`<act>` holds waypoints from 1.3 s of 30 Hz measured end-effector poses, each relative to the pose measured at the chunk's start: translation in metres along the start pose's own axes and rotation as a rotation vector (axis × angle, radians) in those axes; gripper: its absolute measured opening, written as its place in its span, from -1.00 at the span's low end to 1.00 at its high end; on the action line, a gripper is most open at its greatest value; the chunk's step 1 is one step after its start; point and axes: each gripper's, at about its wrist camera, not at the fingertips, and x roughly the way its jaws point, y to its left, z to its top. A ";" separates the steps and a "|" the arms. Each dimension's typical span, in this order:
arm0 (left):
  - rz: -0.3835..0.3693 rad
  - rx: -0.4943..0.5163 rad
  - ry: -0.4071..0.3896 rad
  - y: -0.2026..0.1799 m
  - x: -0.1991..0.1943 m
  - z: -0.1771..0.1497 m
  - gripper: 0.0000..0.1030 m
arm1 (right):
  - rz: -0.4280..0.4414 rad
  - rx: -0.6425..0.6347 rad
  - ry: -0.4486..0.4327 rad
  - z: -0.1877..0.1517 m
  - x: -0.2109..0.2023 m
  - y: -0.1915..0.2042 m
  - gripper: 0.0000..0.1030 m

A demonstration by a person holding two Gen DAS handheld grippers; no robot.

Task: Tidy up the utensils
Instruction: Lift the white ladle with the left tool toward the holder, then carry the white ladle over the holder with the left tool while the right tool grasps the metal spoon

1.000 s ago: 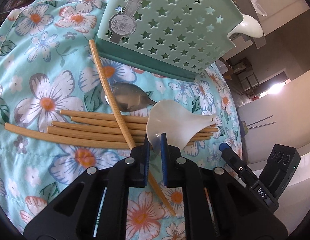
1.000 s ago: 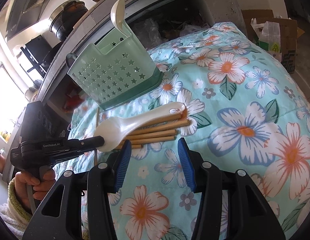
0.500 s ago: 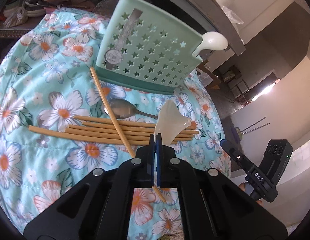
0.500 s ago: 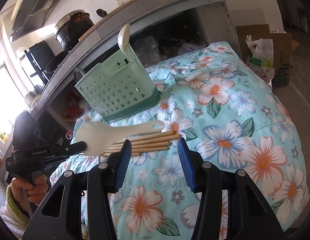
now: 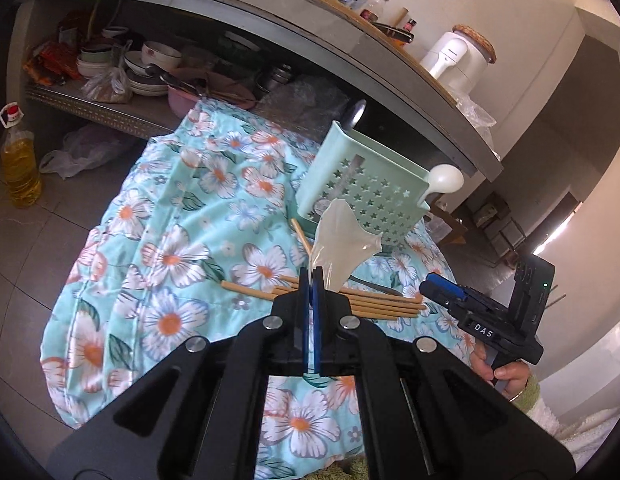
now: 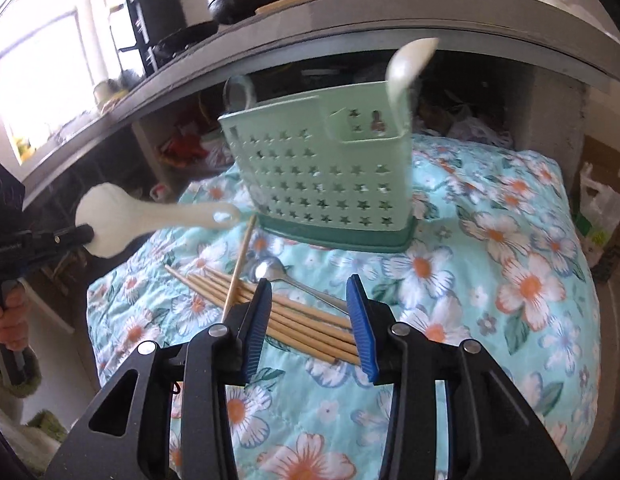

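Note:
My left gripper (image 5: 312,276) is shut on the broad end of a white rice paddle (image 5: 342,240), which it holds up off the cloth. The paddle (image 6: 150,216) points its handle toward the mint green star-holed caddy (image 6: 322,184). A white spoon (image 6: 406,64) stands in the caddy's side pocket. Several bamboo chopsticks (image 6: 294,316) and a metal spoon (image 6: 266,270) lie on the flowered cloth (image 6: 490,280). My right gripper (image 6: 310,312) hovers above the chopsticks. Its jaws are closing and grip nothing.
A grey counter (image 5: 270,12) overhangs the caddy, with bowls on a shelf (image 5: 142,64) beneath it. An oil bottle (image 5: 18,160) stands on the tiled floor at the left. A bag and a cardboard box (image 6: 602,208) sit to the right of the cloth.
The left gripper closed on the paddle and lifted it off the chopsticks, rising and pulling back. The right gripper also rose and rolled, and its jaws narrowed.

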 end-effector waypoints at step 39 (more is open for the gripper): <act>0.016 -0.053 -0.157 0.041 -0.034 0.009 -1.00 | -0.358 -0.612 0.120 0.010 0.073 0.084 -0.95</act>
